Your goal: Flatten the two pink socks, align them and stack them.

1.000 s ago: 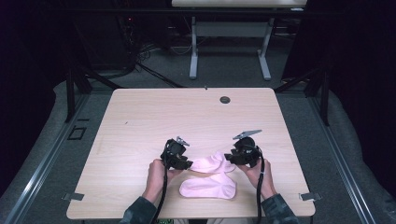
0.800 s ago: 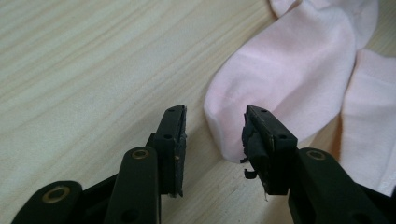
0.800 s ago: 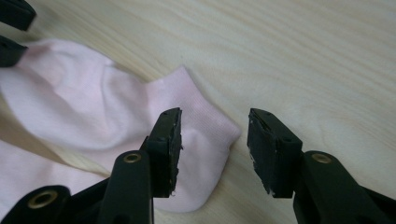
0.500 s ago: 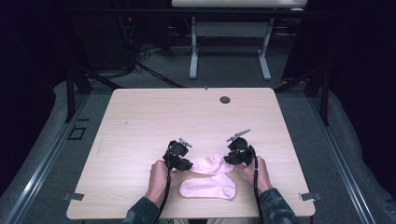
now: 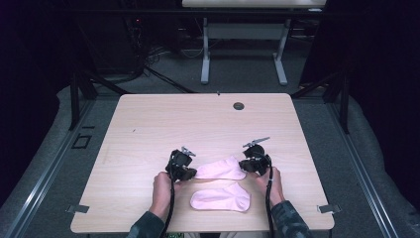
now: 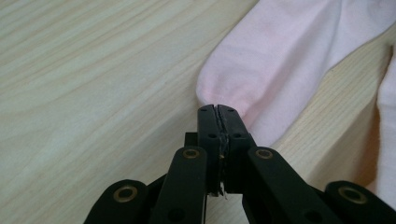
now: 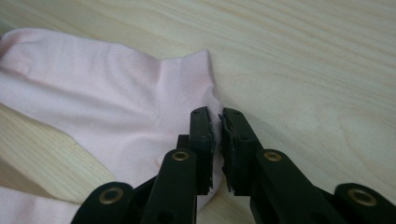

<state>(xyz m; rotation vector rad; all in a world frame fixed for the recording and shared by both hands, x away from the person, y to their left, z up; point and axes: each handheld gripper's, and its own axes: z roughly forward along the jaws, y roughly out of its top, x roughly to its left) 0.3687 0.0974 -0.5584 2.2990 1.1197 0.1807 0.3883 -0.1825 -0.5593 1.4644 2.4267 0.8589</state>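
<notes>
At the near edge of a pale wooden table [image 5: 148,129], seen from the high view, a person's two hands worked a pair of pink socks. The left gripper [image 5: 181,166] sat at the toe end of the farther sock [image 5: 221,168] and the right gripper [image 5: 255,162] at its cuff end, so that the sock lay stretched between them. The nearer sock [image 5: 221,199] lay flat just in front, untouched, close to the table's front edge. A small round grommet [image 5: 238,105] sat well apart near the far edge, and a table frame [image 5: 242,44] stood on the dark floor beyond; nothing lay in the grippers' way.

In the left gripper view, the left gripper [image 6: 218,110] had its jaws brought fully together at the rounded toe of the farther sock [image 6: 280,60], its jaws having just been closing; how much cloth lay pinched between them could not be told, as the tips covered the sock's edge.

In the right gripper view, the right gripper [image 7: 218,116] had likewise just been closing, its jaws narrowed to a slit on the cuff edge of the farther sock [image 7: 107,102], with cloth visibly caught between them.

The work appeared to be at an early stage: both ends of one sock seemed secured, while lifting it, laying it on its mate and any folding were apparently left to do.
</notes>
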